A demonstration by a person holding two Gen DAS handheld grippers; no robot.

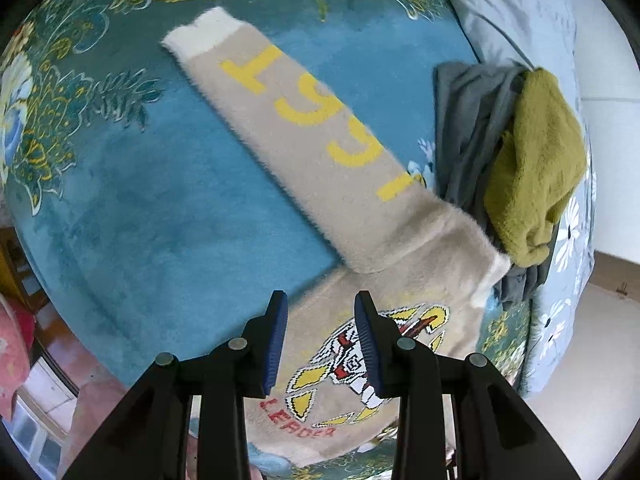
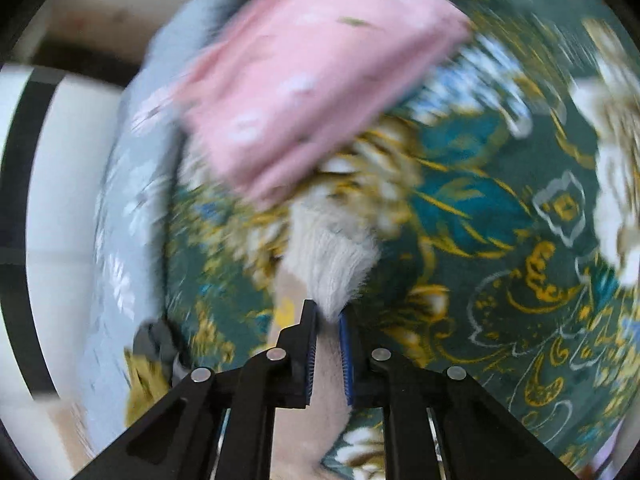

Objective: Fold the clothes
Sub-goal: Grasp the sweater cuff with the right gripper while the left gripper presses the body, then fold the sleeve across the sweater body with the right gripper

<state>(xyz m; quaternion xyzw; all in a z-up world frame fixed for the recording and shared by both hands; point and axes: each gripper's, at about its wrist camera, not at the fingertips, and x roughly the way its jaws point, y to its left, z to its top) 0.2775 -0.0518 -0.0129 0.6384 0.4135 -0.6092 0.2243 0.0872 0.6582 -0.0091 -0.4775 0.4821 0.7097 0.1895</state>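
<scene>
A beige fuzzy sweater (image 1: pixel 404 304) lies on a teal floral blanket (image 1: pixel 160 200). One sleeve (image 1: pixel 304 128) with yellow marks stretches away to the upper left, ending in a white cuff (image 1: pixel 200 32). A red, yellow and white emblem (image 1: pixel 360 364) shows on the body. My left gripper (image 1: pixel 320 304) is open and empty, just above the sweater body near the emblem. My right gripper (image 2: pixel 328 312) is shut on the sweater's white ribbed cuff (image 2: pixel 332 256), held above the blanket (image 2: pixel 480 240). The right wrist view is motion-blurred.
A pile of grey (image 1: pixel 464 128) and olive-green (image 1: pixel 532 168) clothes sits at the blanket's right edge. A light blue floral quilt (image 1: pixel 520 8) lies behind it. A pink pillow (image 2: pixel 304 72) lies at the far end. Floor (image 1: pixel 592 360) shows beyond the bed edge.
</scene>
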